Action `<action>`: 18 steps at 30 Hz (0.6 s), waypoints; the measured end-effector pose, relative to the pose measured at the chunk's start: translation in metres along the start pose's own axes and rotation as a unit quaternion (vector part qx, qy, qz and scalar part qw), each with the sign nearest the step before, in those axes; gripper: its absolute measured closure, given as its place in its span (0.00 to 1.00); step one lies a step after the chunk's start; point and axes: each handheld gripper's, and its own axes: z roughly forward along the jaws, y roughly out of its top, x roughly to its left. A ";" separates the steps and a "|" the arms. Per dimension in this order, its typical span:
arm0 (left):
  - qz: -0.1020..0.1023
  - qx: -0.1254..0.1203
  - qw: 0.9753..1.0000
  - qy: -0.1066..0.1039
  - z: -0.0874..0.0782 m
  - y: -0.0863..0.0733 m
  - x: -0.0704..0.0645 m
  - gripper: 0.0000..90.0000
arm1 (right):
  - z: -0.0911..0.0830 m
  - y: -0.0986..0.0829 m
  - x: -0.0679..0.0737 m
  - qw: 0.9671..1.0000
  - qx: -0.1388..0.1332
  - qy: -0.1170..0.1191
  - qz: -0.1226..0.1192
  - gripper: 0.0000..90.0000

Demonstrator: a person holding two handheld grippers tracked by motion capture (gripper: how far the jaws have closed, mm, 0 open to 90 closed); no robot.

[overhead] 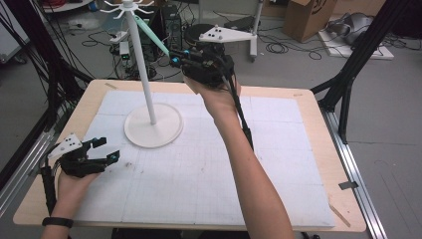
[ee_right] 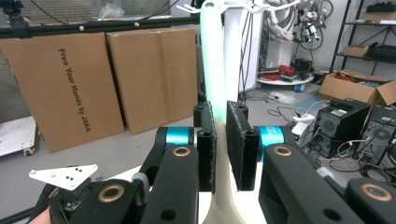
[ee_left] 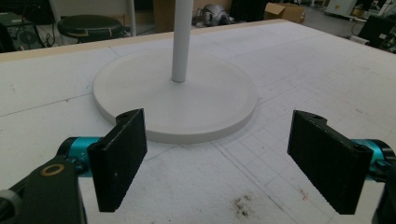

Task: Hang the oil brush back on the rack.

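A white stand has a round base (overhead: 153, 125) (ee_left: 187, 102), a thin pole (overhead: 144, 69) (ee_left: 181, 42) and a ring of hooks (overhead: 128, 7) at the top. My right gripper (overhead: 174, 57) (ee_right: 221, 144) is raised above the table's far edge, shut on a long pale green utensil (overhead: 152, 34) (ee_right: 212, 70). The utensil slants up toward the hooks, and its holed tip lies close to them in the right gripper view. Near the table's front left, my left gripper (overhead: 107, 148) (ee_left: 224, 158) stands open and empty, facing the base.
A white gridded mat (overhead: 209, 164) covers the wooden table (overhead: 318, 149). Black frame legs (overhead: 348, 74) stand at the right, cables and computer cases (overhead: 171, 25) on the floor behind. Cardboard boxes (ee_right: 65, 79) show in the right gripper view.
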 end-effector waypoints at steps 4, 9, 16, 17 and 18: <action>0.000 0.000 1.000 -0.001 0.000 0.000 0.000 0.23 | 0.001 0.000 0.000 1.000 0.002 -0.003 0.002 0.92; 0.000 0.002 1.000 0.000 0.000 0.000 -0.001 0.23 | 0.004 -0.001 -0.002 1.000 0.002 -0.003 0.005 0.92; -0.001 0.001 1.000 0.001 -0.002 -0.002 0.000 0.23 | 0.013 -0.003 -0.006 1.000 0.007 -0.004 0.010 0.92; 0.000 0.001 1.000 0.002 -0.002 -0.002 0.000 0.23 | 0.015 -0.004 -0.007 1.000 0.008 -0.006 0.012 0.92; -0.002 -0.002 1.000 0.001 -0.003 -0.003 -0.001 0.23 | 0.016 -0.004 -0.007 1.000 0.008 -0.006 0.011 0.92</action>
